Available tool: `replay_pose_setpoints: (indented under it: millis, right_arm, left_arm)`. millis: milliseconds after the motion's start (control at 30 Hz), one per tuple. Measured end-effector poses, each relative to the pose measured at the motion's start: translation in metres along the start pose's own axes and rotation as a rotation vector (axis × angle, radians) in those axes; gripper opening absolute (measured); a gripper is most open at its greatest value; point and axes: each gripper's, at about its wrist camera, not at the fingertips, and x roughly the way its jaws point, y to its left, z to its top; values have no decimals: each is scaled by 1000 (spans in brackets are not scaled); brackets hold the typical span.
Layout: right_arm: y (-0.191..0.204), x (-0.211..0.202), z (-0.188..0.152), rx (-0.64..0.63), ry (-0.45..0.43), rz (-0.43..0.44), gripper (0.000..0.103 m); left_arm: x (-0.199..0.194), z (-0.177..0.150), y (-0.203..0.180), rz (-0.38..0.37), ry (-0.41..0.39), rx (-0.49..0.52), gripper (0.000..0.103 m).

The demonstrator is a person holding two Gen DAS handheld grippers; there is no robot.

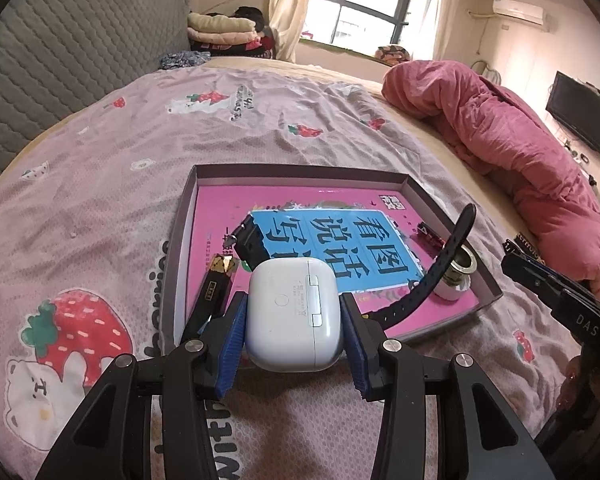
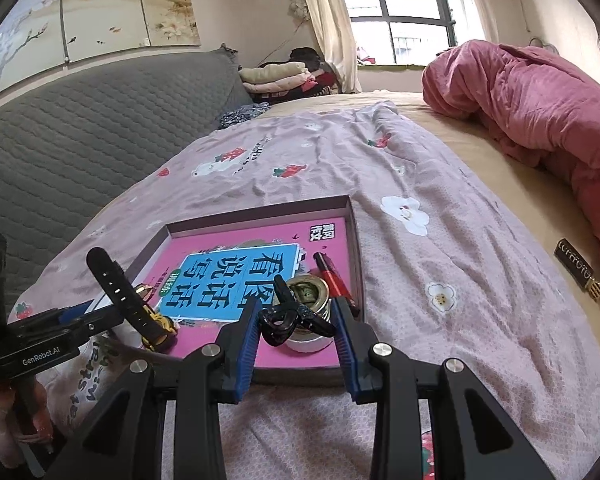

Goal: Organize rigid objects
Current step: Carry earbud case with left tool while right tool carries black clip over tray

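Clamped between my left tongs, a white earbud case hangs over the near edge of the shallow tray lying on the bed. I judge the placing step is in hand: next I must carry it forward over a bare patch of the pink book and release. My right tongs stand wide, empty, near the brass jar. Strawberry-print sheet, red quilt, window behind.
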Motion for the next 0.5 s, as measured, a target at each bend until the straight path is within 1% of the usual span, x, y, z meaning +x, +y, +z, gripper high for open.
replay_pose_setpoints:
  millis: [100, 200, 367, 500]
  right_arm:
    - [0, -3, 2, -3, -18, -15, 36]
    - [-5, -3, 4, 5, -17, -25, 36]
    - [-10, 1, 2, 26, 8, -31, 36]
    - [-4, 8, -2, -3, 36, -42, 36]
  left_arm:
    - [-1, 1, 1, 5, -8, 0, 46]
    - [0, 2, 3, 8, -8, -2, 46]
    - [4, 1, 6, 13, 1, -5, 46]
    - [7, 0, 5, 12, 9, -2, 46]
